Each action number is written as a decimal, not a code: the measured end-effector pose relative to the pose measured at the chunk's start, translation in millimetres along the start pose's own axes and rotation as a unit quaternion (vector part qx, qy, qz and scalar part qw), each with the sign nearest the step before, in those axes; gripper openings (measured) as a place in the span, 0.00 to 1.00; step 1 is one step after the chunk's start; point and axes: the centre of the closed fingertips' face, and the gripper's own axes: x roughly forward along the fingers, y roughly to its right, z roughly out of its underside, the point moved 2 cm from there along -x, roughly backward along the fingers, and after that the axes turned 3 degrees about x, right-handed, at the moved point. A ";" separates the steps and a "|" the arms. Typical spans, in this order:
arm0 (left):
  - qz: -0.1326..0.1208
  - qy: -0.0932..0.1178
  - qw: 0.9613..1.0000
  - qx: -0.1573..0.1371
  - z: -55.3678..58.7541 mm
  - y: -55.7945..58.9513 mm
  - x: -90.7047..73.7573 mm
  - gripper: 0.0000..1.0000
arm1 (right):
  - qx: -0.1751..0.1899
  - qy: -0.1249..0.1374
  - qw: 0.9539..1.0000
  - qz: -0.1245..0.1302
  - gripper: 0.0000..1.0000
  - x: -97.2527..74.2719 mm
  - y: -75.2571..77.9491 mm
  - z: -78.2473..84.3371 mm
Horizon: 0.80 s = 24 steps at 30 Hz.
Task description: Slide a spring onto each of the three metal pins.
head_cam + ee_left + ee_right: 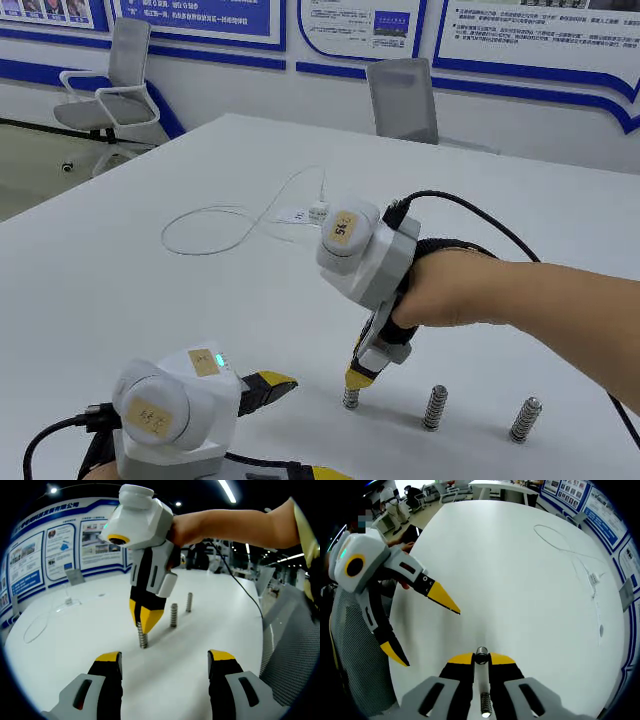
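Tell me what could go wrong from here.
1. The right gripper is shut on the top of the coiled metal spring on the end pin; a sideways pull might tip it, as it seems to stand free on the white table.
2. The left gripper hangs open and apart, so nothing steadies that pin.
3. The right gripper's black cable trails near the far spring-covered pin and might catch it.

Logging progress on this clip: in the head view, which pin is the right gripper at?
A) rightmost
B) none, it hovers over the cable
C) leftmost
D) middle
C: the right gripper has its yellow tips closed on top of the leftmost pin, while the middle pin and rightmost pin stand free.
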 end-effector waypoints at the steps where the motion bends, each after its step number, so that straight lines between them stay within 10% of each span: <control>1: 0.000 0.000 1.000 0.000 -0.5 0.0 -0.1 0.71 | 0.000 0.000 1.000 -0.001 0.12 0.8 -0.4 0.2; 24: 0.001 0.002 1.000 -0.001 -0.8 1.6 0.4 0.72 | 0.006 0.031 0.999 0.008 0.21 -12.4 1.0 6.4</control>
